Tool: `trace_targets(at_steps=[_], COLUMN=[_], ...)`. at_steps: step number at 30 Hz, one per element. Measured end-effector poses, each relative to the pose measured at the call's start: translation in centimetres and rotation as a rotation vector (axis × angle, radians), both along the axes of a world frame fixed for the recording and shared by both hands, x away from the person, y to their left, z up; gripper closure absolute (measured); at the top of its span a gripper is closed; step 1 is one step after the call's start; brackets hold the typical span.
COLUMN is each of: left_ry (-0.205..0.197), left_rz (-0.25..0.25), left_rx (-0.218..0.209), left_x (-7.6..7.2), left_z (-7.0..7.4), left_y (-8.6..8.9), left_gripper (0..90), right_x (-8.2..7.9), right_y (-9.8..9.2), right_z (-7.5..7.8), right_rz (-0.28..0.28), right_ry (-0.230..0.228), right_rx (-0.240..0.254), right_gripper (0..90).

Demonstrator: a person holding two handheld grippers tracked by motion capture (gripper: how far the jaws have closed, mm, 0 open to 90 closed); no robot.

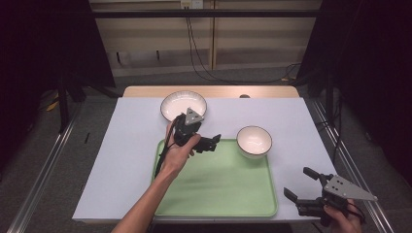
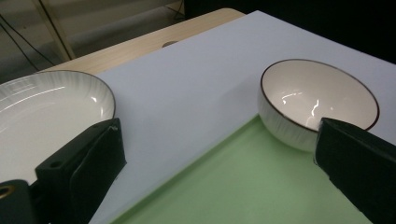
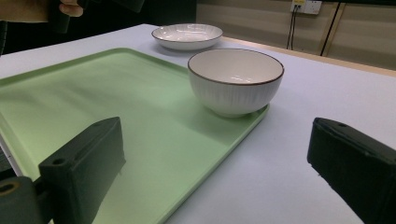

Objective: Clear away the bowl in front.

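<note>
A white ribbed bowl (image 1: pixel 254 141) with a dark rim stands at the far right corner of a green tray (image 1: pixel 218 187), overlapping its rim. A white plate (image 1: pixel 183 104) lies on the table behind the tray. My left gripper (image 1: pixel 210 143) hovers open over the tray's far edge, between plate and bowl. In the left gripper view, the plate (image 2: pixel 46 112) is at the left and the bowl (image 2: pixel 317 100) at the right, with nothing between the jaws. My right gripper (image 1: pixel 297 181) stands open and empty off the tray's near right corner. It points at the bowl (image 3: pixel 236 81).
The white table top (image 1: pixel 126 145) has a wooden strip along its far edge. Cables hang down the back wall. Metal rails run along the floor on both sides. The tray (image 3: pixel 93 93) holds nothing besides the bowl at its corner.
</note>
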State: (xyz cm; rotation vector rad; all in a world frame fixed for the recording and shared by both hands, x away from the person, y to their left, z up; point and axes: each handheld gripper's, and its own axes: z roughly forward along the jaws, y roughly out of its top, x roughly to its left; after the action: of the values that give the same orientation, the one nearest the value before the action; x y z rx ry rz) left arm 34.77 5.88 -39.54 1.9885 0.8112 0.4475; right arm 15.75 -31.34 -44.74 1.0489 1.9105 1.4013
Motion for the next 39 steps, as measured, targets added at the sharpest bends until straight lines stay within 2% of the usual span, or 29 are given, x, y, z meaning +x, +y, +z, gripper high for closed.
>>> trace_targets(at_steps=[2, 7, 8, 10, 12, 18, 20, 21, 24, 25, 27, 28, 29, 34, 35, 39], left_ry=[0.008, 0.008, 0.009, 0.003, -0.002, -0.014, -0.016, -0.012, -0.013, 0.002, 0.01, 0.002, 0.013, -0.011, -0.014, 0.002], left_rz=[0.001, 0.006, 0.011, 0.021, 0.026, 0.024, 0.038, 0.067, 0.078, 0.099, 0.105, 0.121, 0.143, 0.189, 0.214, 0.225], left_rx=[-0.011, 0.006, -0.009, -0.013, 0.006, 0.023, 0.025, -0.003, 0.009, -0.008, -0.012, -0.014, -0.026, -0.026, -0.027, -0.041], left_x=[-0.6, -1.4, -1.6, -2.3, -2.9, -4.5, -4.8, -5.4, -5.9, -6.5, -6.8, -7.1, -7.6, -8.6, -9.1, -9.8], left_z=[-0.1, -0.2, -0.2, -0.3, -0.5, -0.5, -0.4, -0.6, -0.8, -1.0, -1.1, -1.2, -1.5, -2.2, -2.4, -2.7], left_y=[0.9, 2.0, 2.3, 3.1, 3.6, 5.2, 5.5, 6.2, 6.8, 7.6, 8.0, 8.3, 9.1, 10.8, 11.6, 12.4], left_gripper=[2.0, 2.2, 2.2, 3.0, 1.9, 2.2, 2.1, 2.1, 2.2, 2.2, 2.2, 2.4, 2.6, 2.6, 2.4, 2.0], right_x=[0.0, 0.1, 0.1, 0.1, 0.1, 0.1, 0.1, 0.1, 0.1, 0.2, 0.2, 0.2, 0.2, 0.1, 0.1, 0.1], right_y=[0.0, 0.1, 0.1, 0.1, 0.1, 0.0, 0.0, 0.0, 0.0, 0.1, 0.1, 0.1, 0.1, 0.1, 0.0, 0.0], right_z=[0.0, 0.0, 0.0, 0.0, 0.0, 0.0, 0.0, 0.0, 0.0, 0.0, 0.0, 0.0, -0.1, 0.0, 0.0, 0.0], right_rz=[0.003, 0.004, 0.004, 0.005, 0.005, 0.002, 0.003, 0.001, 0.0, -0.003, 0.001, -0.001, 0.001, -0.004, -0.006, -0.007], right_ry=[0.001, 0.002, 0.001, 0.002, -0.001, 0.003, 0.002, 0.002, 0.002, 0.002, 0.004, 0.003, 0.004, 0.004, 0.003, 0.004], right_rx=[-0.002, 0.0, 0.0, 0.0, -0.001, 0.0, 0.0, 0.0, -0.001, -0.003, -0.001, -0.002, -0.002, -0.003, -0.005, -0.003], right_gripper=[3.4, 3.4, 3.4, 3.4, 3.4, 3.4, 3.4, 3.4, 3.4, 3.4, 3.4, 3.4, 3.4, 3.4, 3.4, 3.4])
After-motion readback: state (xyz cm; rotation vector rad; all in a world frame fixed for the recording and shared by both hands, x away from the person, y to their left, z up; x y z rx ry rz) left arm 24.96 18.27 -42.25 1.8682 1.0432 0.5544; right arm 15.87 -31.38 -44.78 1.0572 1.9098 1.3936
